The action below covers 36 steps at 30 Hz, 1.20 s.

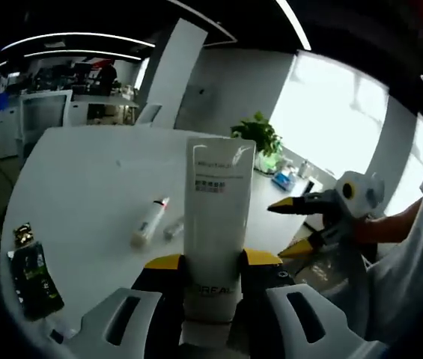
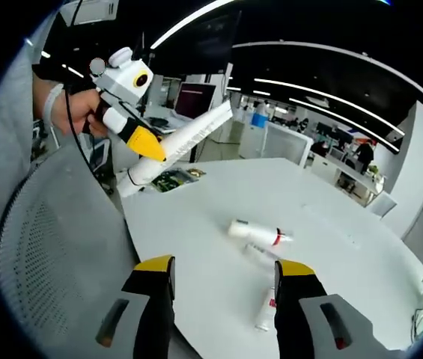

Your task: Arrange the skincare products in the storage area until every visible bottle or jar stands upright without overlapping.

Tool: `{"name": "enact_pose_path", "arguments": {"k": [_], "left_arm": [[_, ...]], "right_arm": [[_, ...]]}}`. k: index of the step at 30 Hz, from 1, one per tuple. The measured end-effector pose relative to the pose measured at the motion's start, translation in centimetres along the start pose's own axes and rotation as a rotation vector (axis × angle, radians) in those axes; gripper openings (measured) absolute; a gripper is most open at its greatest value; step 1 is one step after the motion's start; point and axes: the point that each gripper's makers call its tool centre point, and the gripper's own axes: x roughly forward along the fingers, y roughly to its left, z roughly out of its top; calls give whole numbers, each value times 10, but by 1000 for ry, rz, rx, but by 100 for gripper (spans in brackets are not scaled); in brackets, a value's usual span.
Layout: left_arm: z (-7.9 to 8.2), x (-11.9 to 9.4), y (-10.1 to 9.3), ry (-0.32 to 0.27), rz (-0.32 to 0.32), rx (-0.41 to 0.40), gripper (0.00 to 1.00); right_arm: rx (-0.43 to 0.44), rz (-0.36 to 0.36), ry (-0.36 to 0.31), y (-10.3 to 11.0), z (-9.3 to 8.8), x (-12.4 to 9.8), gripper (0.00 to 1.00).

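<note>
White L'Oreal tube (image 1: pixel 217 224) is standing centre frame in the left gripper view, left tongs (image 1: pixel 212 263) clamping its lower end above the white counter (image 1: pixel 84 194). Right tongs (image 2: pixel 222 271) are hanging open over the counter, gripping nothing. Three smaller tubes (image 2: pixel 256 233) are lying flat mid-counter, lower centre of the right gripper view.

"L'OREAL" reads on the white tube (image 1: pixel 215 232)

We see two tubes (image 1: pixel 150 222) lying on the table (image 1: pixel 84 187), beyond the tube (image 1: pixel 215 224) held between the left gripper (image 1: pixel 212 262) jaws.
</note>
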Motion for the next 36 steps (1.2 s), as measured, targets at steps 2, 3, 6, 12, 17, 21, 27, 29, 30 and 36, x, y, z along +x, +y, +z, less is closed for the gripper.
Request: {"name": "enact_pose_path", "arguments": {"k": [2,3,6,12,17,21,27,29,30,36], "left_arm": [[1,1,-3,-23,0,5,26],[0,2,-4,-28,1,0,26],[-4,1,-11,-39,-2,-10,26],[-15,6,-21,-8,-18,30,26],[-11,7,-21,-31,-29,57,26],[-12,7,-19,-21,-11,147,26],[-12,7,-23,-37,-27,162,26],[-12,8,-25,-35,-32,170,26],[-12,8,-27,-37,-40,178,26],[-14,7,-35,-32,-53,232,26]], "right_arm": [[10,0,1,-1,-1,0,45],[18,-2,1,-2,-1,-1,46],[30,3,-5,-1,0,-1,45],[55,18,-12,1,3,1,45],[80,26,-19,1,6,0,46],[21,38,-30,10,19,0,47],[234,134,-180,31,66,-2,50],[338,176,-233,35,81,-3,50],[419,210,-243,39,85,-1,51],[685,233,-275,37,95,14,47]]}}
